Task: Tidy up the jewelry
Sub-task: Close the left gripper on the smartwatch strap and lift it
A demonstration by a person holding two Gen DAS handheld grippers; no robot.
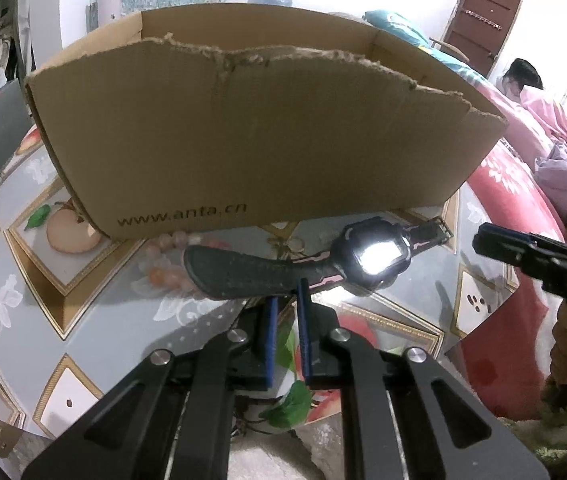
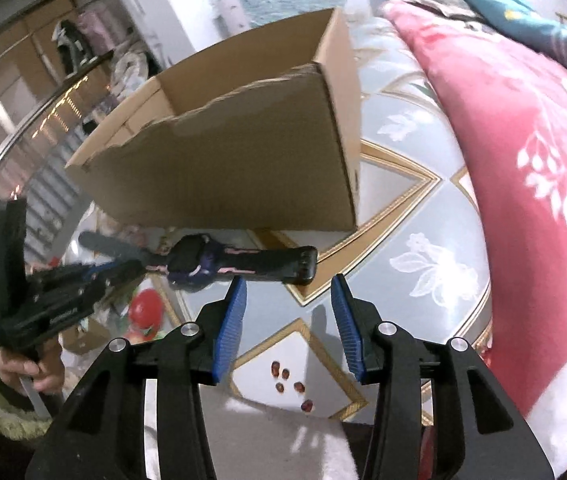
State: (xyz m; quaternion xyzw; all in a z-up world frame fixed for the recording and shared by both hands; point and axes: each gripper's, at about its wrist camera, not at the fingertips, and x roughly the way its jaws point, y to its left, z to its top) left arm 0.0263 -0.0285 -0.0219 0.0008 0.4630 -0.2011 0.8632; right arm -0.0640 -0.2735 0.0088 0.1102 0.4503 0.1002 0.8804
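A black watch [image 1: 371,258] with pink trim and a lit square face hangs in the air in front of an open cardboard box [image 1: 243,140]. My left gripper [image 1: 285,294] is shut on the watch's strap, holding it above the table. In the right wrist view the watch [image 2: 203,262] hangs from the left gripper [image 2: 123,270], left of the box [image 2: 243,160]. My right gripper [image 2: 289,292] is open and empty, just below the watch's free strap end. A pink bead bracelet [image 1: 167,264] lies on the table at the box's foot, partly behind the strap.
The glass table [image 2: 403,220] has a patterned fruit cloth under it. A red floral cushion [image 2: 523,160] lies along the right. Small dark red beads [image 2: 291,384] lie on the table near my right gripper. A person [image 1: 523,80] sits at the far right.
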